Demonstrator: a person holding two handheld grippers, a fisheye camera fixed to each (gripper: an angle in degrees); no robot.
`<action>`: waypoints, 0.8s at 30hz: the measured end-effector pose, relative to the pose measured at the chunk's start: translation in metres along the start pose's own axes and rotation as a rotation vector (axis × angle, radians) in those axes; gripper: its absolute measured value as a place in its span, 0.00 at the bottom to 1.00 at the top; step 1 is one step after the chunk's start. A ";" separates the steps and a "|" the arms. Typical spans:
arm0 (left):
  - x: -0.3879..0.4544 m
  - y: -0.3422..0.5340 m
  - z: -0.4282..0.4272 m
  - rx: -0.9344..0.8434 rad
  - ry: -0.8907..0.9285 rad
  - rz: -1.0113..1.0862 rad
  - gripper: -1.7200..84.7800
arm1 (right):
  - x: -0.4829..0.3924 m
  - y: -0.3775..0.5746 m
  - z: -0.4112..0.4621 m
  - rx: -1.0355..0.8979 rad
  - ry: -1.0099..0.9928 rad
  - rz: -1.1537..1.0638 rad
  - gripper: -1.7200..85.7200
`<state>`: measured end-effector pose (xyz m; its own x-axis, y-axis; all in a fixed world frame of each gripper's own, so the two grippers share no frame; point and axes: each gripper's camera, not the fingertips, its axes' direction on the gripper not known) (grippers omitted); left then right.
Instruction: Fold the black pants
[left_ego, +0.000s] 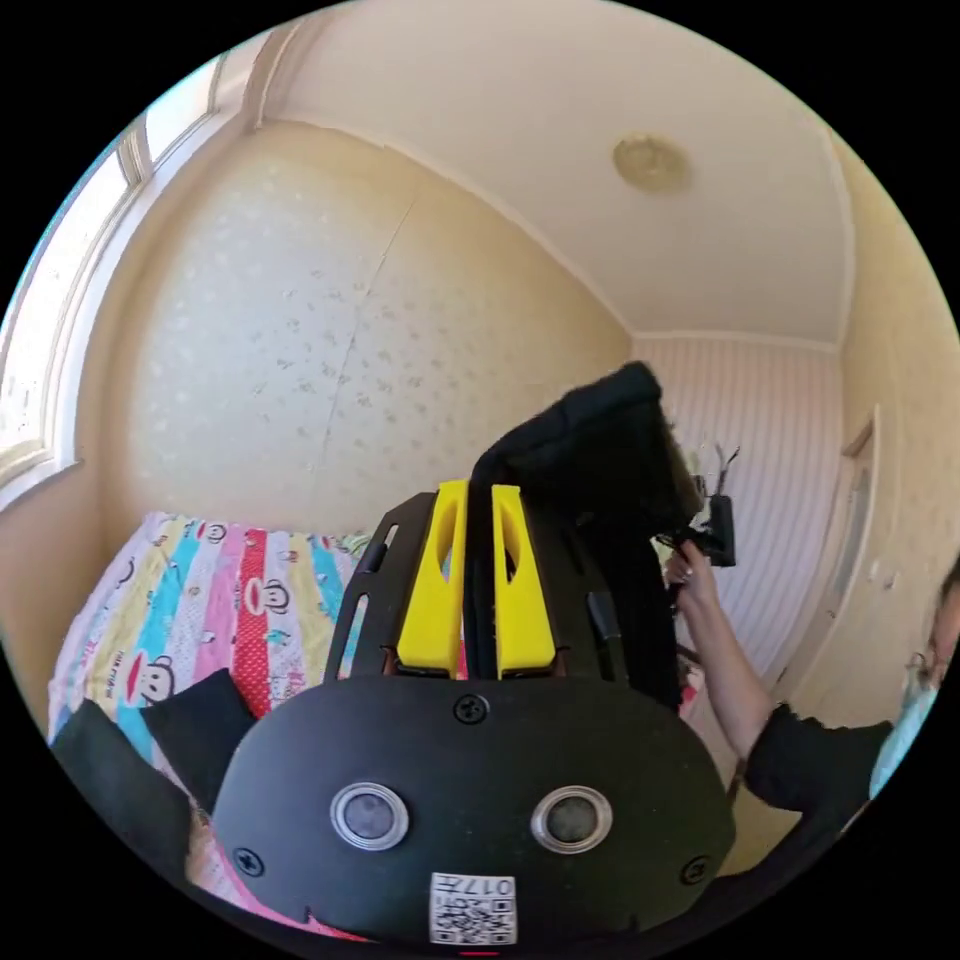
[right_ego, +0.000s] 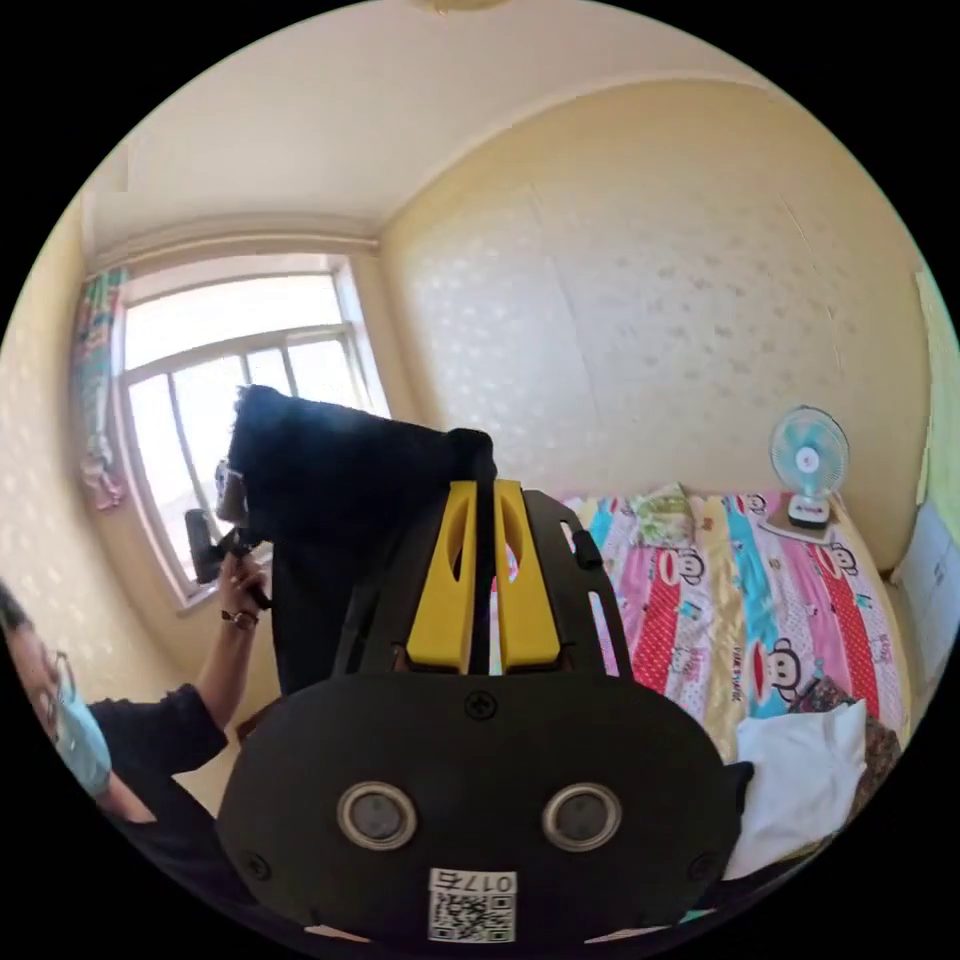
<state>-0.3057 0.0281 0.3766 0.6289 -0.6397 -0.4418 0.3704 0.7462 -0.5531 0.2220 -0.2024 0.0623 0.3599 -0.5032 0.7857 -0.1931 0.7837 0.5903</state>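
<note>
Both hand-held grippers, left (left_ego: 478, 500) and right (right_ego: 484, 498), are pinched tight on the black pants (left_ego: 600, 450), stretched level between them above the bed (right_ego: 800, 600).

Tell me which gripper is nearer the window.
Left. The left gripper is held up in front of the window; the right gripper holds the other end of the black pants, over by the door.
</note>
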 end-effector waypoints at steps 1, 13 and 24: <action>-0.020 0.003 0.046 -0.115 -0.103 0.016 0.08 | 0.028 -0.009 0.051 -0.121 0.067 0.058 0.08; -0.048 0.370 0.142 -0.782 0.284 0.049 0.12 | 0.061 0.327 0.189 -0.570 -0.065 0.004 0.14; 0.114 0.498 0.106 -1.029 0.570 -0.059 0.21 | 0.063 0.538 0.069 -0.348 -0.251 0.487 0.13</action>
<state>0.0227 0.3461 0.1253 0.1362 -0.8530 -0.5039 -0.5011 0.3794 -0.7778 0.0783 0.1620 0.4422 0.0734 -0.0971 0.9926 0.0416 0.9947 0.0942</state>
